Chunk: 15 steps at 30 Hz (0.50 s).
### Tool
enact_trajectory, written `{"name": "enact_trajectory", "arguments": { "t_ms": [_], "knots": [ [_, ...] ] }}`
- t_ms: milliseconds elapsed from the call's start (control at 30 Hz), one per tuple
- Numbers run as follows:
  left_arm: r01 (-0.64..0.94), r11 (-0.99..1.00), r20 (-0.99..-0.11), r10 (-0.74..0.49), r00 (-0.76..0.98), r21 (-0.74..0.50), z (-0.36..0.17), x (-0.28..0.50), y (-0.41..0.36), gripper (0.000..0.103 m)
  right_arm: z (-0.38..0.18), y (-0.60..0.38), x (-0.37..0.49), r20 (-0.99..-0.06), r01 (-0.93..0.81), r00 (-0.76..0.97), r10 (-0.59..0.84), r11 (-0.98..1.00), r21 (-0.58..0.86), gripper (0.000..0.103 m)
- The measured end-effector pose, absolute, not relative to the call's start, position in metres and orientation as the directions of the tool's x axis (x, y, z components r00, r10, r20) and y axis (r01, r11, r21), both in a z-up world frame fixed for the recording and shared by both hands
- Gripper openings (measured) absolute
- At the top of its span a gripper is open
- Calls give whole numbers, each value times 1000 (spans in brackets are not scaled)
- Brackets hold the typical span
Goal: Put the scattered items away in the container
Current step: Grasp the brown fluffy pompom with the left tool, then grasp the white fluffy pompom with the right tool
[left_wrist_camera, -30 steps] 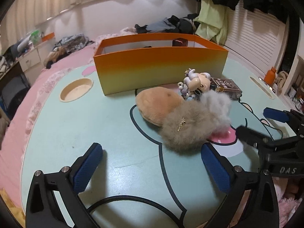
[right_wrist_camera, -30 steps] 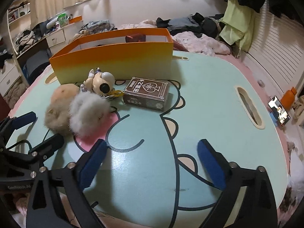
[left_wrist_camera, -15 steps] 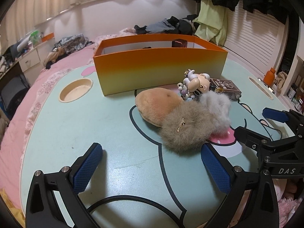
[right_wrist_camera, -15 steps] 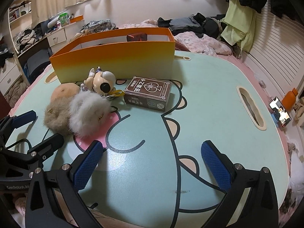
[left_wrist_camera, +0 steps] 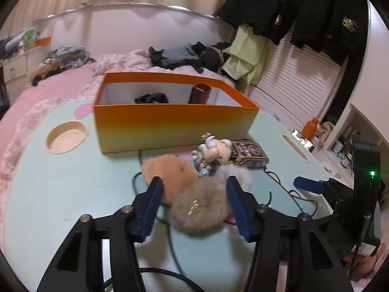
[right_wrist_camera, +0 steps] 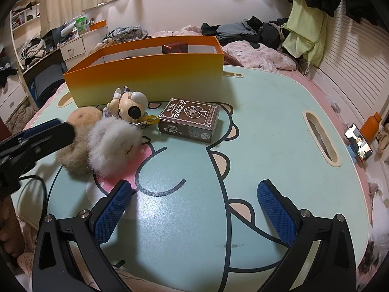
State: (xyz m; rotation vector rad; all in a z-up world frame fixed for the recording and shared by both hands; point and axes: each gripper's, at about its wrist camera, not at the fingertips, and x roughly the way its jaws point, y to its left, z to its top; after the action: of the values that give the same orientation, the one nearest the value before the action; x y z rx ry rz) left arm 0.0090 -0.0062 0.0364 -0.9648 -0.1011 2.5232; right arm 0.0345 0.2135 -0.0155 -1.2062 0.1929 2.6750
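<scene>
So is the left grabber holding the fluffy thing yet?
Almost: left gripper is closing around the tan fluffy pompom's sides; a firm hold cannot be told. Right gripper holds nothing.

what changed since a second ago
The left gripper moved in over the beige fur pompom, and its wide jaws are closing around it. The right gripper stayed open in place; the card box, toy figure and orange container are unmoved.

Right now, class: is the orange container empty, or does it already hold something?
Not empty. Over the orange container's front wall, the left wrist view shows a dark red object and a black bundle inside.
</scene>
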Motion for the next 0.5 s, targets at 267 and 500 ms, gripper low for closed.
{"name": "enact_trajectory", "arguments": {
  "t_ms": [267, 500],
  "knots": [
    [-405, -890, -677, 430, -598, -208, 21, 18, 0, 39, -15, 213, 35, -752, -235, -647, 129, -971, 36, 103],
    [-379, -886, -608, 461, -647, -269, 29, 31, -20, 38, -14, 213, 37, -746, -240, -653, 131, -970, 40, 103]
  ]
}}
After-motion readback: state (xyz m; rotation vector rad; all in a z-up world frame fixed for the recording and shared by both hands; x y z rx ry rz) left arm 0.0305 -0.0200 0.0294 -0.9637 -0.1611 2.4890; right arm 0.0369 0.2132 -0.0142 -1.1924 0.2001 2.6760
